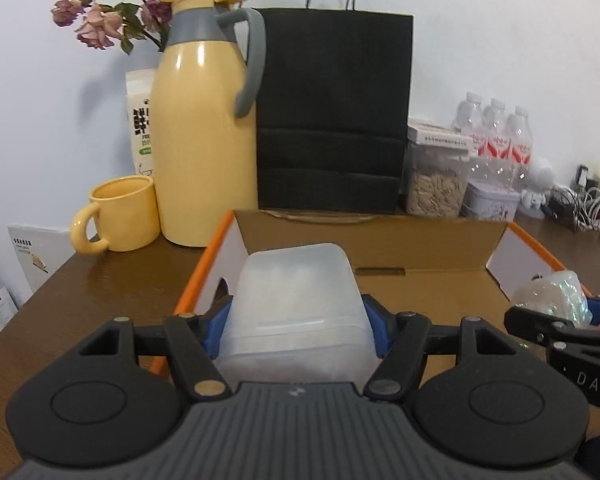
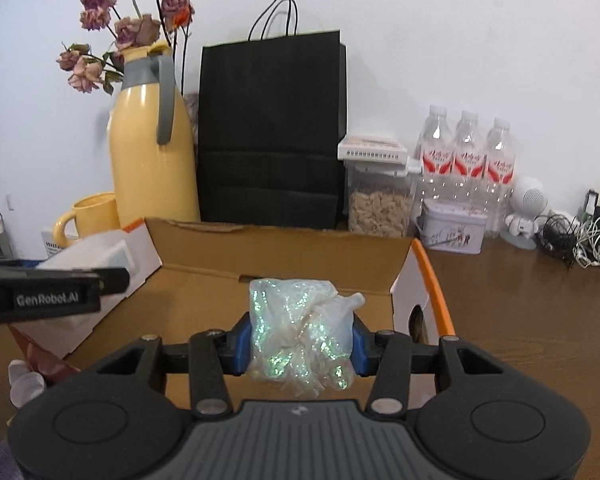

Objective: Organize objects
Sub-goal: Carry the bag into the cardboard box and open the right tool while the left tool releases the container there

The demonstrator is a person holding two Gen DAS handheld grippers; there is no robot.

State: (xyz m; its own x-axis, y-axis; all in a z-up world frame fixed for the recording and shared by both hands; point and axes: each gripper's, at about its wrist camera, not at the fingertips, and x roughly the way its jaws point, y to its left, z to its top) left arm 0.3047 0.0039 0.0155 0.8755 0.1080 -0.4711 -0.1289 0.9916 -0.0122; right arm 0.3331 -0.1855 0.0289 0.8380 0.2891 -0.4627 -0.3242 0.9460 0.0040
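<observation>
You've got both hands loaded and both are over the cardboard box (image 1: 420, 284), w/ nothing let go yet.

Left gripper (image 1: 298, 330): blue pads clamped on the sides of a frosted plastic container (image 1: 296, 300), held above the box's left end, near the orange-edged flap. Right gripper (image 2: 298, 344): pads pressing a crumpled iridescent plastic bag (image 2: 300, 332), hanging over the box's right half. In the left wrist view you can see that bag off to the right, so the two grippers sit side by side, apart, not touching.

Progress, as I read it: mid-way at best. The box floor that shows around both items looks bare, so these seem to be the first things going in, though the grippers hide part of it. The pickups are done; placement isn't.

What's left: lower each item, release, clear out. Container is rigid, so it should set down flat. Bag is soft and light, so it may cling to a pad or spring open.

Thermos (image 1: 204, 128), mug (image 1: 120, 212), black paper bag (image 1: 332, 112), water bottles (image 2: 466, 160) etc. stand along the wall; can't tell if they're part of the job.
</observation>
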